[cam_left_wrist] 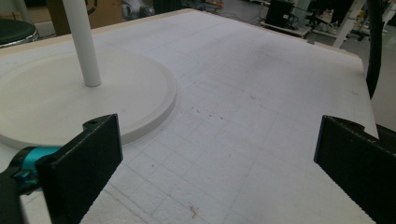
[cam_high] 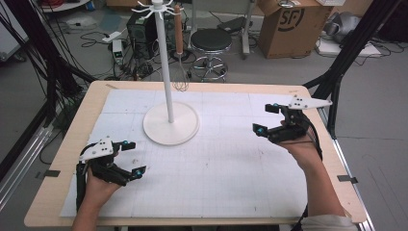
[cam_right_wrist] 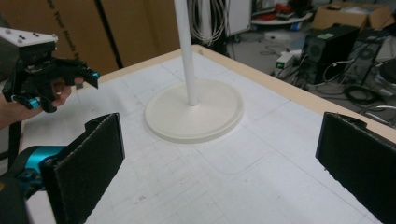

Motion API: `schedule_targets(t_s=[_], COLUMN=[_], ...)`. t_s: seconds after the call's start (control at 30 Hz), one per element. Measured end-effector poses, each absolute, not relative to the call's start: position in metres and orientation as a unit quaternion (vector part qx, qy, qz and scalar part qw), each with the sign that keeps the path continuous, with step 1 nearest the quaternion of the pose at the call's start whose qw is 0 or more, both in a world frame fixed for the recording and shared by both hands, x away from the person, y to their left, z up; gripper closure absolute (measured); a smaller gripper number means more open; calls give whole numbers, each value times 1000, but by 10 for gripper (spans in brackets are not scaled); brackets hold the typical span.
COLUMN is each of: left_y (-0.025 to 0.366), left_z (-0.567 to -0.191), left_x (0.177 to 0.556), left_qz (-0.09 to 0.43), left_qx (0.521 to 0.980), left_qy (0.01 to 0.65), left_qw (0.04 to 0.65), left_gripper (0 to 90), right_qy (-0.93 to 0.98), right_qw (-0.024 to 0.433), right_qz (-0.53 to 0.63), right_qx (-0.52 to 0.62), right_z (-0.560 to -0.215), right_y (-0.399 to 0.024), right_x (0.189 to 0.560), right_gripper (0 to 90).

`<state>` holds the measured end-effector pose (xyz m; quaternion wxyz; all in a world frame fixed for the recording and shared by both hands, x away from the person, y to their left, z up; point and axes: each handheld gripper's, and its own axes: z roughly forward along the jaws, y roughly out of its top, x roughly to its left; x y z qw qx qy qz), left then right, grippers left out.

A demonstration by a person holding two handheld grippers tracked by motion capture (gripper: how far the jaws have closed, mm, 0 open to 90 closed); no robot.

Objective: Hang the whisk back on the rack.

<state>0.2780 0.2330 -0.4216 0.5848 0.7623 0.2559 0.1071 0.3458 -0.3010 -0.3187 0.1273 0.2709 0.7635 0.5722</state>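
Observation:
A white stand point(cam_high: 171, 124) with a round base and a tall pole stands on the far middle of the table. A whisk point(cam_high: 179, 57) with a wooden handle hangs from a hook at the top of the stand. My left gripper point(cam_high: 133, 157) is held open over the near left of the mat, with nothing between its jaws. My right gripper point(cam_high: 265, 118) is open at the right side and also holds nothing. In the left gripper view the stand's base point(cam_left_wrist: 70, 100) lies just ahead to the left. The right gripper view shows the base point(cam_right_wrist: 195, 112) ahead and the left gripper point(cam_right_wrist: 63, 87) farther off.
A white gridded foam mat point(cam_high: 207, 163) covers the wooden table point(cam_high: 62, 159). Beyond the far edge are a black stool point(cam_high: 210, 41), a cardboard box point(cam_high: 288, 24), a computer tower point(cam_high: 142, 29) and floor cables. Black frame legs rise at both sides.

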Motion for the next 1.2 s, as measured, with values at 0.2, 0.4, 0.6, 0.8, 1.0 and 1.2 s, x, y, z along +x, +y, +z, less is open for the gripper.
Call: schedule_targets(t_s=[0.2,0.4,0.6,0.8,1.0,1.2], left_y=[232,232,231,228,228,228], left_z=[-422,-423,-425,-425,-427,-427], left_x=[278,278,278,279,281,280], left_qz=[108,108,105,101,99,98], left_qx=[766,766,766,766,766,769], left_qy=[256,257,258,257,257,255], left_qw=[580,580,579,581,581,578], left_gripper=[16,17,17,16,17,17], right_qy=[751,756,758,765,776,775], right_qw=[161,153,153,149,155,154], right_qz=[575,566,554,539,518,509], right_qx=[283,291,308,320,327,342], right_z=[-339,-363,-383,-401,-410,-417], right_y=[-314,-319,-328,-334,-339,-348], right_x=[326,312,305,302,301,302], right_gripper=[4,4,4,4,4,4])
